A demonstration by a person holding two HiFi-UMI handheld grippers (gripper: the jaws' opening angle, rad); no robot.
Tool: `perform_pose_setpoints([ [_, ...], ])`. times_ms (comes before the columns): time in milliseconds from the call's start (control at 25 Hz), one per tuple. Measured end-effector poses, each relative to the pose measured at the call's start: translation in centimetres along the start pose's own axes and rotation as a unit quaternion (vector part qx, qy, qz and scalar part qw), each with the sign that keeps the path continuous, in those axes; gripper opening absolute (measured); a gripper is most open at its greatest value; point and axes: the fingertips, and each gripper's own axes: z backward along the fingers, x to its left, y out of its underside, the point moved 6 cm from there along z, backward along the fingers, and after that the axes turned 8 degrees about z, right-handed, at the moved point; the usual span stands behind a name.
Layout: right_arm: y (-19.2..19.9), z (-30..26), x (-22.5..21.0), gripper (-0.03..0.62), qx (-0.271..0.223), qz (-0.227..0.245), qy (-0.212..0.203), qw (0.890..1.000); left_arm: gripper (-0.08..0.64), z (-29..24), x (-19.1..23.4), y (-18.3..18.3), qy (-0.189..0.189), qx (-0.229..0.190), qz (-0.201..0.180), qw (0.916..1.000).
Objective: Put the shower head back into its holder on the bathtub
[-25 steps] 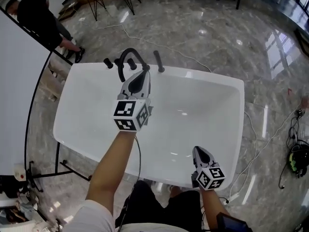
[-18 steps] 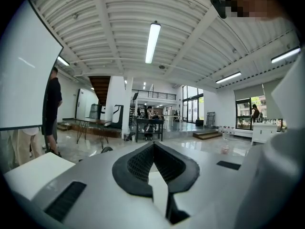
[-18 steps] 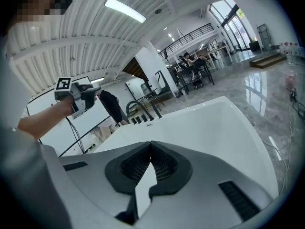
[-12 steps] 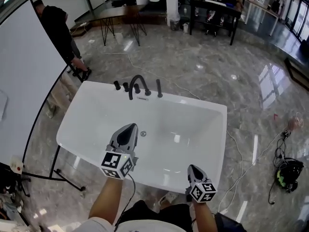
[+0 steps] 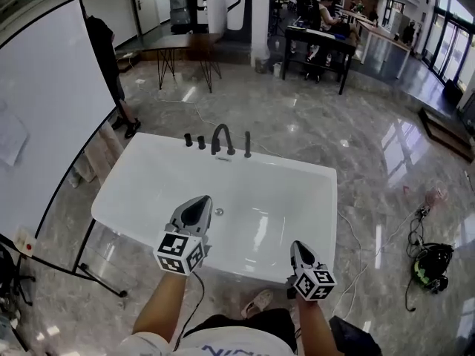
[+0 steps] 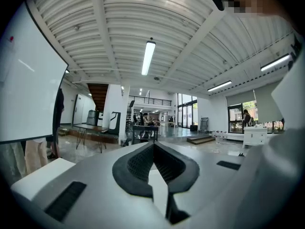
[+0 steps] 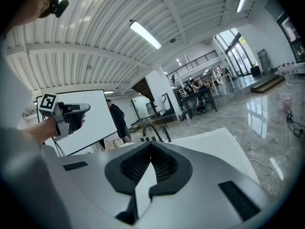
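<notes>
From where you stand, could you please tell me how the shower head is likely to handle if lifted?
The shower head looks like a slim, rigid black stick, so it is probably stiff and light. Its narrow round shape may slip when gripped. Laid on the tub rim, it might roll.

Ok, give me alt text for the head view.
The left gripper and right gripper hover, fingers shut and empty, over the near side of a white bathtub on a marble floor. A black faucet and an upright shower head stand on its far rim. A whiteboard stands at left, a person beside it.
</notes>
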Motion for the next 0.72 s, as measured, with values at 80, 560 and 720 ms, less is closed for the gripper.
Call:
perform_pose_setpoints([
  [80, -1.3, 1.8, 2.4, 0.012, -0.012, 0.019, -0.006, 1.0, 0.018, 3.1, -0.4, -0.4, 0.005, -0.007, 0.006, 0.9999],
  [560, -7.3, 12.2, 14.0, 0.012, -0.046, 0.134, -0.021, 0.99, 0.018, 18.2, -2.1, 0.3, 0.039, -0.017, 0.039, 0.9984],
  [720, -9.0, 12.7, 17.0, 0.011, -0.06, 0.148, -0.036, 0.987, 0.018, 21.5, -1.3, -0.6, 0.032, -0.021, 0.037, 0.9986],
])
